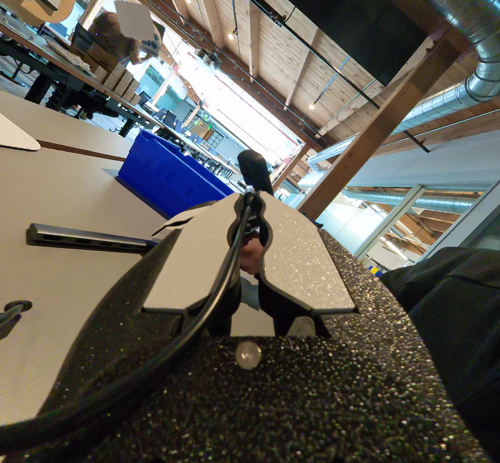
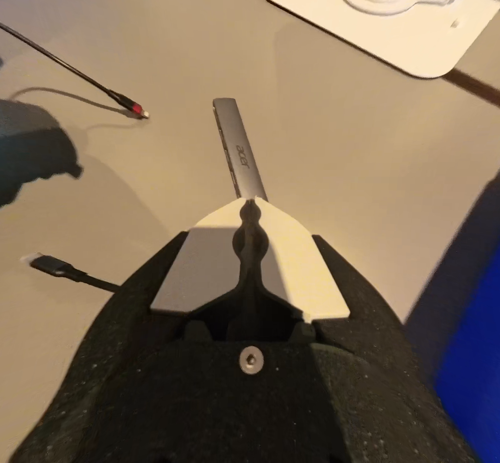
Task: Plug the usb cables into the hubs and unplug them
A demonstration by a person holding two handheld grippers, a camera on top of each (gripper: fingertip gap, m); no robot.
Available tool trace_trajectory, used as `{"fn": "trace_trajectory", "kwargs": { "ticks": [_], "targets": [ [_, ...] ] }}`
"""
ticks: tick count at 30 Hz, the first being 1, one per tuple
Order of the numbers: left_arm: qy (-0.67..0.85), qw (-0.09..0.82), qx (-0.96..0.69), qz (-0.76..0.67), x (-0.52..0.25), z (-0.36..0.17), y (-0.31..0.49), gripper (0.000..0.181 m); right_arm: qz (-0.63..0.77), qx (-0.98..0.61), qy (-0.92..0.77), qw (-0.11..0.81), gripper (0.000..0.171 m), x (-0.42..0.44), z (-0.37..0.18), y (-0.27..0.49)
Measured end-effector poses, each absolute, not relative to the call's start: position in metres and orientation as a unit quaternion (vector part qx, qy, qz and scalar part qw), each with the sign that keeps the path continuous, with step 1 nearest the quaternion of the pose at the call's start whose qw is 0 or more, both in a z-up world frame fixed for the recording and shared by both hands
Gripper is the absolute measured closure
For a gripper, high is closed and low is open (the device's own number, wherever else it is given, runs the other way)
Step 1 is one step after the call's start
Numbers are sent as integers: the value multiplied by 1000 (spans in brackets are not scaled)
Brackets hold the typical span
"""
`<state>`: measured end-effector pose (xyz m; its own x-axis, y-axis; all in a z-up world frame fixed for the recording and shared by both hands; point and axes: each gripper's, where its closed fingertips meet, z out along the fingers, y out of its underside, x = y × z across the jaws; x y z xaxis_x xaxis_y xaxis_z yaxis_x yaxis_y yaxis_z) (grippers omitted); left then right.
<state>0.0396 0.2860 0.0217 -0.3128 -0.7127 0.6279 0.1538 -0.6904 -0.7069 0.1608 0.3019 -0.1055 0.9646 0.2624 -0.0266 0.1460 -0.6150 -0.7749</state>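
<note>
A grey USB hub [image 2: 238, 146] lies flat on the beige table, its ports along its left edge. My right gripper [image 2: 250, 201] is shut at the hub's near end; the contact is hidden under the tips. A black flat USB plug [image 2: 54, 266] on a short cable lies at its left. A black cable with a red-collared plug [image 2: 138, 110] reaches the table farther left. My left gripper [image 1: 250, 192] is shut on a thin black cable [image 1: 216, 295] running back between its fingers. The hub [image 1: 86, 237] lies to its left. It shows blurred in the right wrist view [image 2: 32, 152].
A blue bin [image 1: 167, 176] stands on the table behind the hub, also at the right edge of the right wrist view [image 2: 460, 314]. A white flat stand base [image 2: 378, 17] sits at the far right. A person's hand [image 1: 250, 257] shows between my left fingers. The left gripper's tips are roughly 20 centimetres from the right gripper's. To reach the grey USB hub [image 2: 238, 146] in a straight line is about 5 centimetres for my right fingers, about 15 centimetres for my left.
</note>
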Motion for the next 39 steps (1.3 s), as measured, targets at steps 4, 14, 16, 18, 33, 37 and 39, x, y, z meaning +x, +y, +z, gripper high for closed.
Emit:
{"fn": "trace_trajectory", "kwargs": {
  "ticks": [4, 14, 16, 18, 33, 37, 39],
  "targets": [
    [279, 289, -514, -758, 39, 23, 286, 174, 37, -901, -123, 413, 155, 167, -104, 311],
    [273, 307, -523, -747, 31, 23, 298, 174, 63, -931, -131, 336, 140, 170, -112, 348],
    [272, 307, -524, -747, 30, 23, 301, 174, 55, -933, -143, 326, 143, 168, -118, 347],
    [271, 305, -524, -747, 30, 22, 302, 174, 61, -932, -142, 327, 144, 165, -119, 346],
    [280, 300, -552, -725, 33, 11, 306, 174, 121, -927, -213, 285, 121, 130, -110, 290],
    [281, 298, -554, -725, 34, 10, 305, 174, 128, -920, -222, 295, 119, 124, -110, 273],
    [284, 296, -555, -724, 36, 8, 303, 174, 117, -922, -227, 291, 119, 123, -114, 268]
  ]
}}
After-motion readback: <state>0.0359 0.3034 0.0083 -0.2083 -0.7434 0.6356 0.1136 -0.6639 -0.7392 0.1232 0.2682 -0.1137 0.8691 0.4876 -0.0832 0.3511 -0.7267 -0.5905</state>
